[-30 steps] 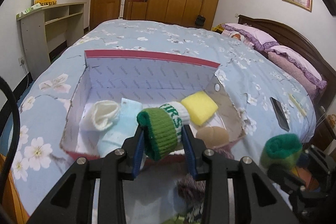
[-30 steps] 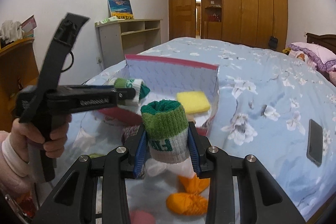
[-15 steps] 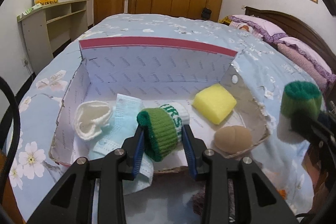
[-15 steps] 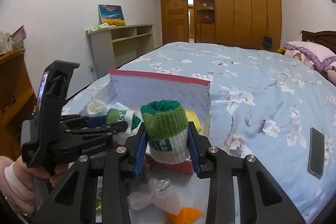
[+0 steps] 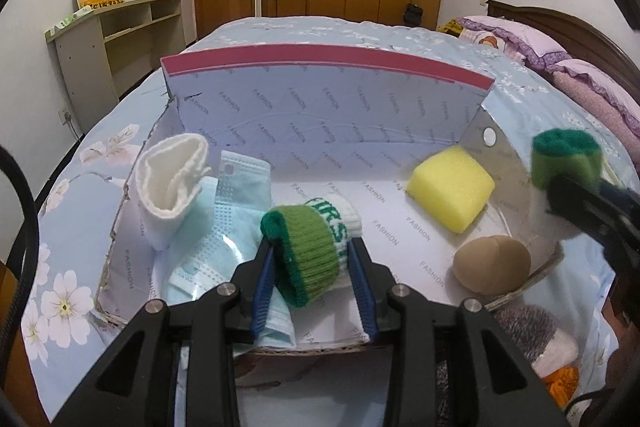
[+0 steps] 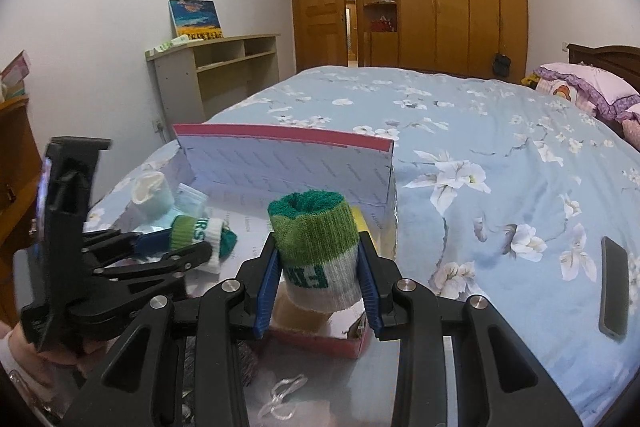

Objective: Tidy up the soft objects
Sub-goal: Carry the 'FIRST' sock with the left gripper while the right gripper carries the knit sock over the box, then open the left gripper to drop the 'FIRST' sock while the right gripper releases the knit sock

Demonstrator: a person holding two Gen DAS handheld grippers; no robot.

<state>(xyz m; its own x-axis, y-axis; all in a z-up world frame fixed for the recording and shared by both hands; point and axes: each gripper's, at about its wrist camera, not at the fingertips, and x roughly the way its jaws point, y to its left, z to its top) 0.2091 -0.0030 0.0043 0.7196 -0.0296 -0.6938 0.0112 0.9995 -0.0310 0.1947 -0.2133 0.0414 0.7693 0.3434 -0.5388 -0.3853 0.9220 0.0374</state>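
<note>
both grippers pinch rolled green-and-white socks: the left gripper (image 5: 312,263) holds its sock (image 5: 310,247) lengthwise over the box (image 5: 320,99) floor's near edge, the right gripper (image 6: 318,281) its sock (image 6: 316,247) upright above the box's near right corner.

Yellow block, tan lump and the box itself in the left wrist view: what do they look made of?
Yellow block: likely foam sponge, matte, finely pitted, with soft rounded edges.
Tan lump: probably smooth stretchy fabric, perhaps balled hosiery; a seam-like crease crosses it. Not certain.
Box: cardboard, with a raw torn edge at the front rim, printed paper lining inside, red band on top.
</note>
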